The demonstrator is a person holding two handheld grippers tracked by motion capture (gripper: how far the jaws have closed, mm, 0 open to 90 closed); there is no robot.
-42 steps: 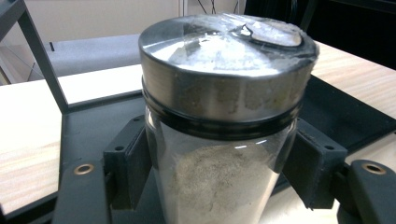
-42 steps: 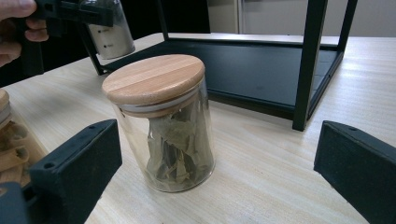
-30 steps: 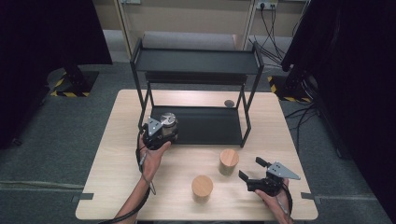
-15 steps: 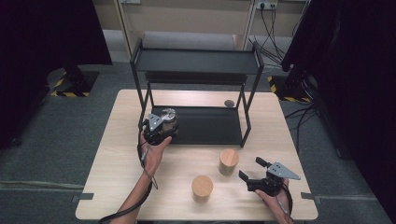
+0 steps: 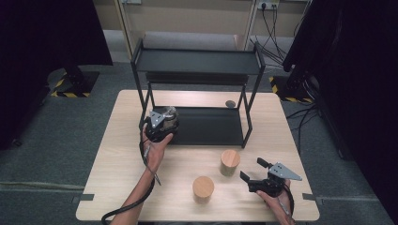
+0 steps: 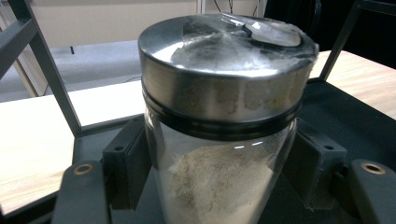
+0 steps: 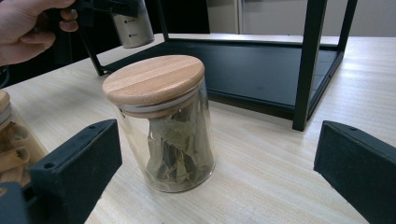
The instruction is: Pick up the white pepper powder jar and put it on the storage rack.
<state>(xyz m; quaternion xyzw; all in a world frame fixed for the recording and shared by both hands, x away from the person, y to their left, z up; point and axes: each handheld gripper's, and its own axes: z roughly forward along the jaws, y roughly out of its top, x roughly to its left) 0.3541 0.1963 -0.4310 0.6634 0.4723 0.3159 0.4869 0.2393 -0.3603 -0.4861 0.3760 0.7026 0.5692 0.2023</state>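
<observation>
1. Left claw [image 5: 162, 123], centre-left of the high view, is closed on a glass jar with a steel lid [image 6: 219, 116]; in the left gripper view the black pads press the glass wall on both sides, just under the lid band.
2. Jar location: at the front left corner of the black shelf rack [image 5: 206, 126], over its lower tray. Whether its base touches the tray cannot be told.
3. Jar orientation: upright, long axis vertical, lid at the top. Contents: pale powder heaped unevenly, filling roughly the lower half.
4. Handling judgement: glass wall is stiff, smooth, breakable; likely moderately heavy with the powder. The grip on the cylindrical wall below the lid looks sound; the polished lid would be slippery. Keep it upright, since tilting would shift the powder.
5. Centre of the high view: two wooden-lidded jars on the surface [image 5: 117, 154], one nearer the front [image 5: 203, 188], the other holding dried leaves [image 7: 170, 140], also upright.
6. Right claw [image 5: 259, 174], lower right, is wide open and holds nothing; the leaf jar stands between its jaws but apart from them.
</observation>
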